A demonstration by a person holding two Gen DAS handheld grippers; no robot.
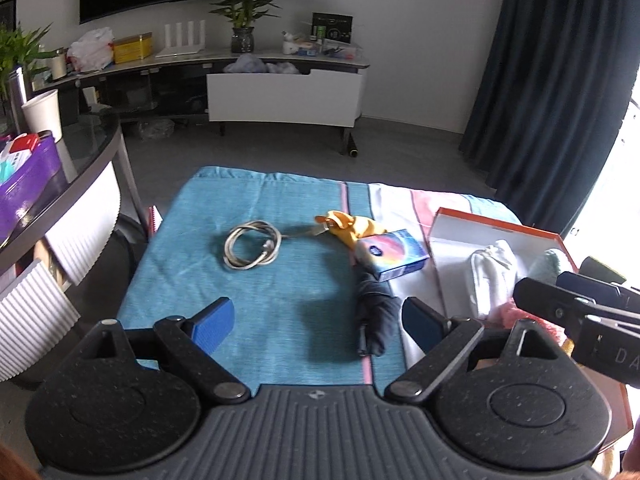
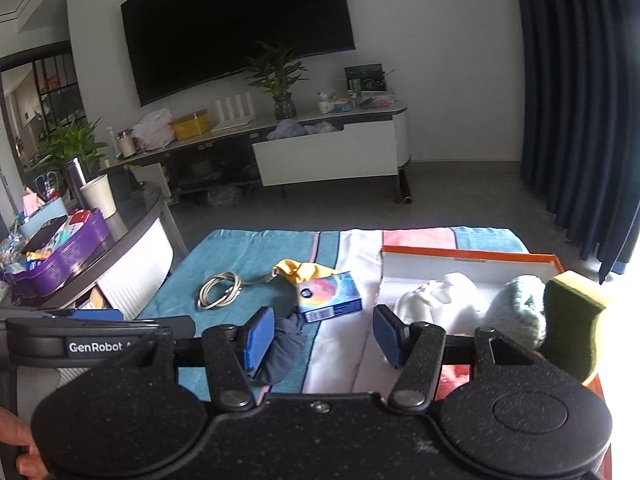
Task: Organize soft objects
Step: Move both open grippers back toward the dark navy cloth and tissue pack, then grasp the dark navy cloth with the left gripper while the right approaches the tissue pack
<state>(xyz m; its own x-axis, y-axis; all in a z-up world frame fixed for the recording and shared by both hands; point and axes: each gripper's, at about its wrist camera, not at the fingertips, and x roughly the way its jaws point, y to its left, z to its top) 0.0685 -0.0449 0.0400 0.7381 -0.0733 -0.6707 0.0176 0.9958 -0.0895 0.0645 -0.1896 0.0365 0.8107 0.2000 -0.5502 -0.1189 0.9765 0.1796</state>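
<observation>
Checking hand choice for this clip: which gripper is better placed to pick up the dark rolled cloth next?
Probably left. The left gripper hangs open with the dark rolled cloth just inside its right finger. The right gripper, also open and empty, faces bare towel beside the box.

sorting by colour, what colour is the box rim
Orange; the box rim shows best in the right wrist view.

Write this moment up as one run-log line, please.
left tongs: open, empty | right tongs: open, empty | dark navy rolled cloth: on striped towel | orange-rimmed box: holds white cloth
</observation>
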